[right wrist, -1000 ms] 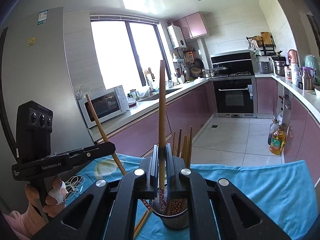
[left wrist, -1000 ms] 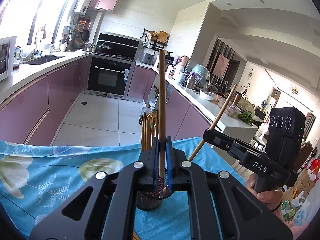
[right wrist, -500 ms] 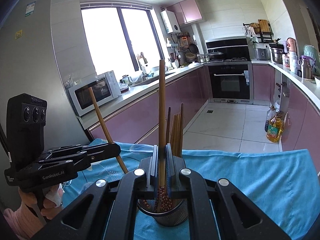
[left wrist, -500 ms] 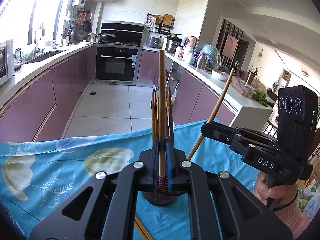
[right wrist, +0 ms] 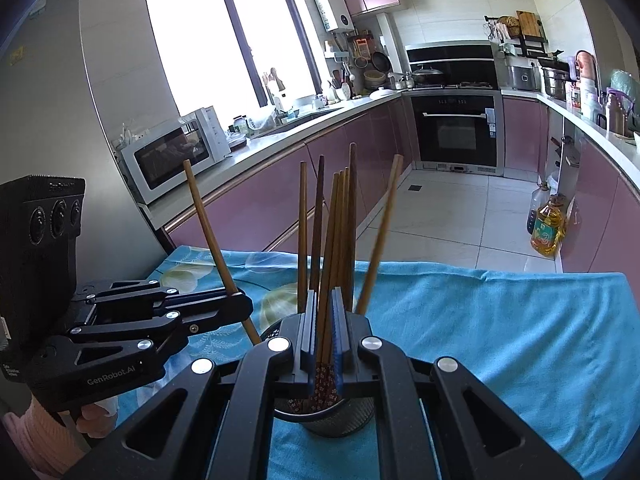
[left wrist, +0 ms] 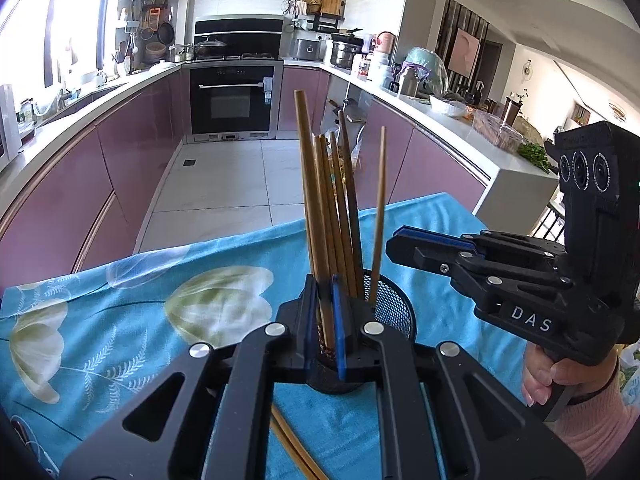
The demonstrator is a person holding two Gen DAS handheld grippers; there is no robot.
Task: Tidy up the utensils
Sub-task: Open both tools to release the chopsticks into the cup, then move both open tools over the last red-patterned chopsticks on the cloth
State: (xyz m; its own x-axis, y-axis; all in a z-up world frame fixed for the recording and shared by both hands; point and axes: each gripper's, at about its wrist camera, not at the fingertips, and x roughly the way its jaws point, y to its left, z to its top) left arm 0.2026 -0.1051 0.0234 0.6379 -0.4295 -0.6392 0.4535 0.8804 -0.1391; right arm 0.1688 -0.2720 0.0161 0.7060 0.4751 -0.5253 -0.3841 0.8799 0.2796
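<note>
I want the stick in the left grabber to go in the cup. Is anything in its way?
Nothing visible blocks it. The chopstick in the left gripper slants down to the edge of the cup. The other chopsticks stand in the cup further right, apart from it.

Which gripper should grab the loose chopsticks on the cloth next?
Right, probably. The right gripper holds nothing, beside the holder. The left gripper grips a chopstick, its tip in the holder. The loose chopsticks lie nearer the left, though.
</note>
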